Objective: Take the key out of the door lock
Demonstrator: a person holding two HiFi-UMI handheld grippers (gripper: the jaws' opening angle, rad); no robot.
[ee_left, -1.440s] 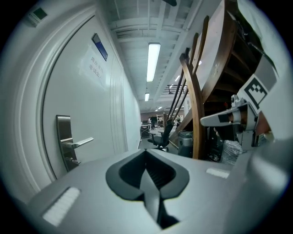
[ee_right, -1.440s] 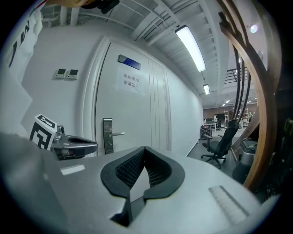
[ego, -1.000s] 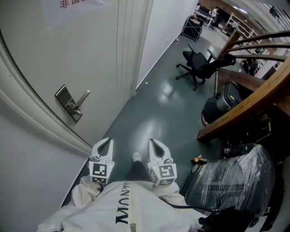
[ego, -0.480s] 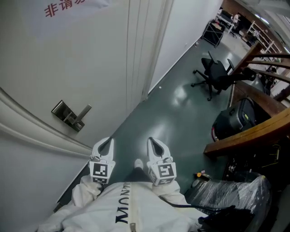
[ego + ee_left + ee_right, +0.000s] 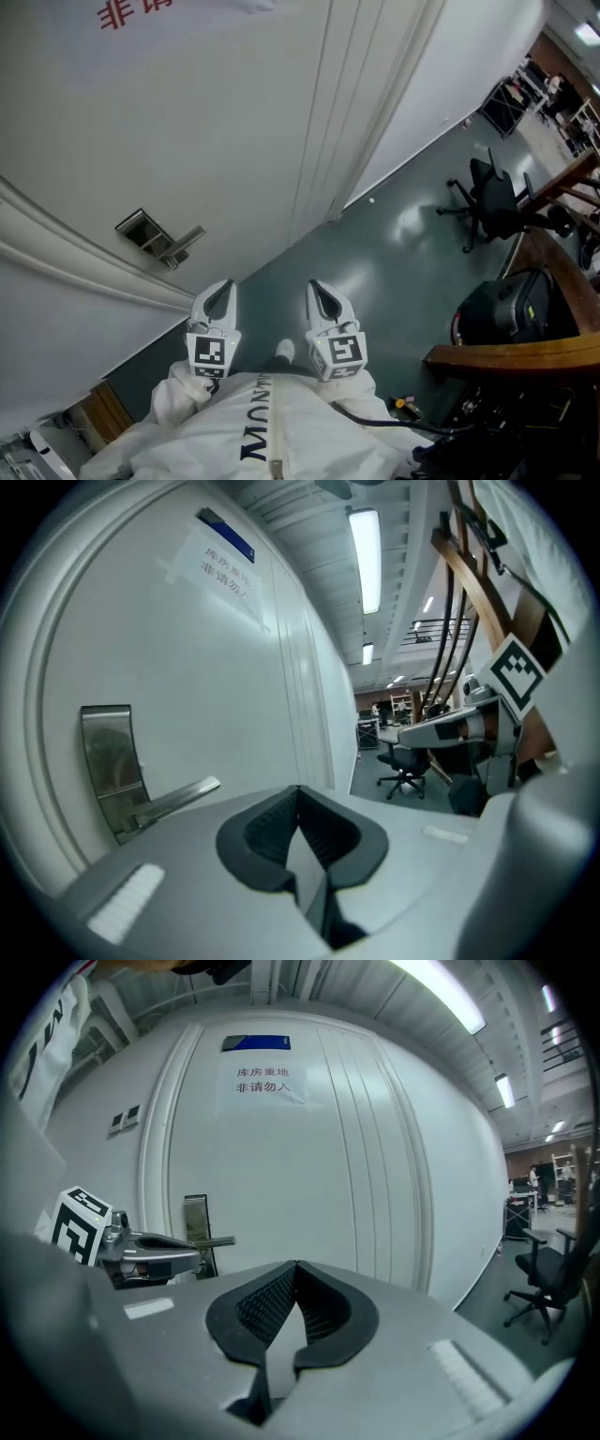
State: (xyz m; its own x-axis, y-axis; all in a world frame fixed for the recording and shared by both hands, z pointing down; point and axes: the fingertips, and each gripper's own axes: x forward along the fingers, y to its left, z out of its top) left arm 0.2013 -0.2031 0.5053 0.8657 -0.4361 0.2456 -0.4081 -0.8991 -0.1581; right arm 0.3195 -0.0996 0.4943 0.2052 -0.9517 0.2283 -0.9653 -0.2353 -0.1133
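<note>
Two grippers (image 5: 225,287) (image 5: 315,287), seemingly one door handle (image 5: 180,246)

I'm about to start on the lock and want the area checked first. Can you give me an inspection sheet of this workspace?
Surface: dark green glossy floor.
Job's things: white door, silver lever handle on steel lock plate; no key can be made out.
Clutter: black office chair, black case, wooden beam.
Grippers: left gripper and right gripper shut, empty, apart from the door.
Cables: black cable by the right sleeve.
Surroundings: paper notice on the door.
</note>
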